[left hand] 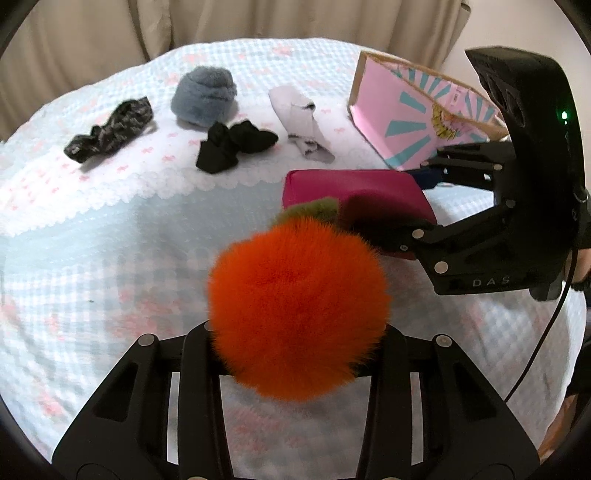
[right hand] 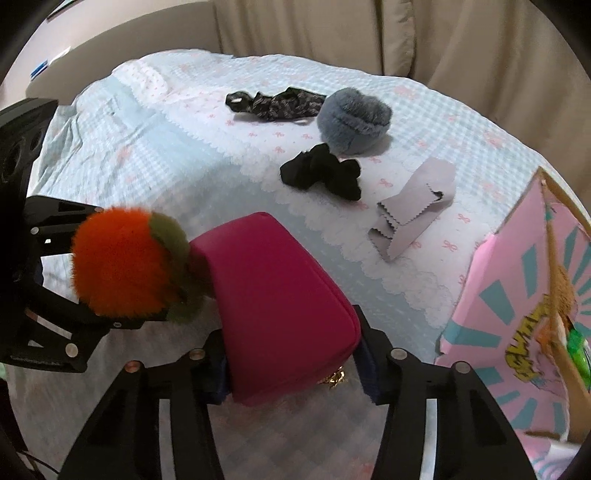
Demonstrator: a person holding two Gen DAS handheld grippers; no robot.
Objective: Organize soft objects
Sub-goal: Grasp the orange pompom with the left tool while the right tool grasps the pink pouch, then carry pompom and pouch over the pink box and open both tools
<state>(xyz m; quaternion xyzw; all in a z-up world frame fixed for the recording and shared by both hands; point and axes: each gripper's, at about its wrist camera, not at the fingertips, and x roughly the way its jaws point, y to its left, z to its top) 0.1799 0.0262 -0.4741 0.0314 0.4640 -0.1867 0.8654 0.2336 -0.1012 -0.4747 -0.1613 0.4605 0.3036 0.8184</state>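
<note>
My left gripper [left hand: 295, 332] is shut on an orange fluffy pom-pom [left hand: 299, 306] with an olive green leaf [left hand: 314, 210], held just above the bed; it also shows in the right wrist view [right hand: 122, 266]. My right gripper [right hand: 291, 347] is shut on a magenta pouch [right hand: 277, 295], which also shows in the left wrist view [left hand: 351, 192]. The pom-pom's leaf end touches the pouch's open near end. A grey-blue furry item [left hand: 203, 96], a black scrunchie [left hand: 236, 144], a patterned black scrunchie [left hand: 110, 129] and a grey cloth [left hand: 303, 122] lie further back.
A pink and teal paper bag [left hand: 406, 122] stands at the right, close to my right gripper; it also shows in the right wrist view [right hand: 517, 314]. The bed has a light blue checked cover [left hand: 92, 258]. Beige curtains [left hand: 110, 29] hang behind.
</note>
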